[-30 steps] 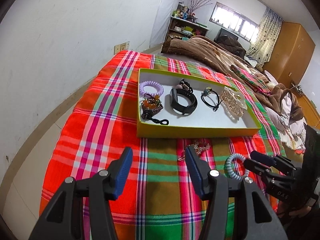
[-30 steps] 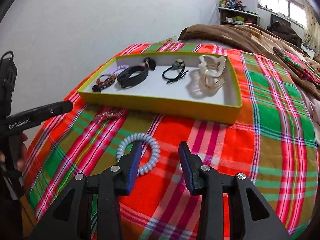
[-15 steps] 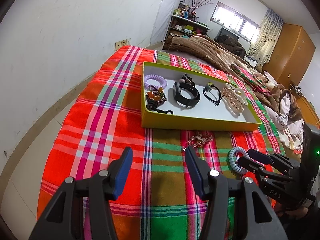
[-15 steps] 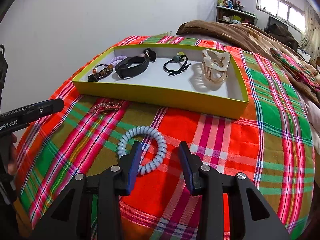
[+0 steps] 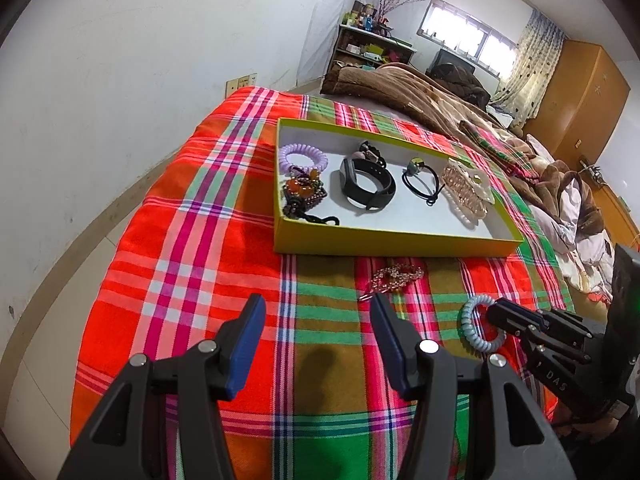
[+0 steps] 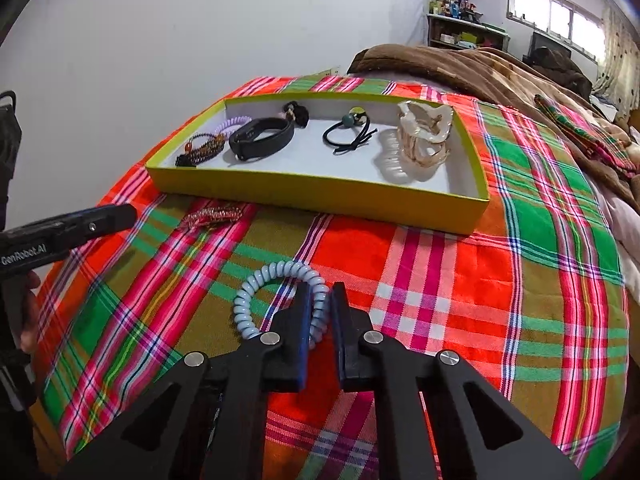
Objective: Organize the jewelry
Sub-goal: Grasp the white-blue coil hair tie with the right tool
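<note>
A yellow-green tray (image 5: 384, 242) (image 6: 320, 192) lies on the plaid bedspread and holds a purple coil tie (image 5: 302, 158), beaded bracelets (image 5: 304, 192), a black band (image 5: 366, 188) (image 6: 260, 138), a black hair tie (image 5: 420, 178) and a pale claw clip (image 5: 468, 192) (image 6: 424, 132). A pink beaded piece (image 5: 394, 276) (image 6: 212, 216) lies in front of the tray. My right gripper (image 6: 320, 304) (image 5: 496, 316) is shut on the near right side of a light-blue coil tie (image 6: 276, 296) (image 5: 476, 328) resting on the bedspread. My left gripper (image 5: 316, 340) is open and empty above the bedspread.
A white wall runs along the left. A brown blanket (image 5: 420, 96) covers the bed beyond the tray, with a shelf (image 5: 372, 48) and window behind. A wooden wardrobe (image 5: 580, 96) stands at the far right.
My right gripper has closed its fingers onto the light-blue coil tie. My left gripper has pulled back a little from the tray and stays open.
</note>
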`<move>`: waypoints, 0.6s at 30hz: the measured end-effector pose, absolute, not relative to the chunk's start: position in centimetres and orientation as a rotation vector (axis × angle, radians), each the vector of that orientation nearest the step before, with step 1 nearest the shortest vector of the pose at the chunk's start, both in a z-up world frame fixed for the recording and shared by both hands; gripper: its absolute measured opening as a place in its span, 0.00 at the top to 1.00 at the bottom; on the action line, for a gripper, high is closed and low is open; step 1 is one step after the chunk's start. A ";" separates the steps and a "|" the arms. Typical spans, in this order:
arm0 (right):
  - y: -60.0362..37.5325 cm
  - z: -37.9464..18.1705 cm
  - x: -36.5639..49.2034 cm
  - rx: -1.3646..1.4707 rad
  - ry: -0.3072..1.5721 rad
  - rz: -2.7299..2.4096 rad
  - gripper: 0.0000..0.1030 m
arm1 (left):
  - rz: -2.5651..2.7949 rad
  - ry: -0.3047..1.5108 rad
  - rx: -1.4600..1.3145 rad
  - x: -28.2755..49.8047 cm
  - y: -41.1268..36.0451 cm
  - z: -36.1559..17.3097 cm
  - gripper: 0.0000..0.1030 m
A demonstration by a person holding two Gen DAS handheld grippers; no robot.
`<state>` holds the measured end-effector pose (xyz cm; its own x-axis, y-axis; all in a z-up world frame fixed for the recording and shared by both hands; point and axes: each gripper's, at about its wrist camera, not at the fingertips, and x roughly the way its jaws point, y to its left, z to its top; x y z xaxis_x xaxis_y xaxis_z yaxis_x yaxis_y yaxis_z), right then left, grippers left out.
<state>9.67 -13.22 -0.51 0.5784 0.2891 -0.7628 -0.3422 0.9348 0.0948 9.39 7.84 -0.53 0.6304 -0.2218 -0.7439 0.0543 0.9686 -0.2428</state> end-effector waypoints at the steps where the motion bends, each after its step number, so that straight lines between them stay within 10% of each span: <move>1: -13.3 -0.4 9.7 -0.058 0.875 0.371 0.91 | -0.164 0.877 -0.202 9.5 7.7 -0.6 0.45; 18: -16.6 0.9 9.2 0.049 0.830 0.371 0.91 | -0.325 0.907 -0.070 12.0 2.4 -1.1 0.45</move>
<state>9.17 -16.60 0.94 0.6142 0.3410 -0.7117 -0.3030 0.9346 0.1864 12.03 2.41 -1.13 0.5707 -0.3066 -0.7618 0.2477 0.9488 -0.1962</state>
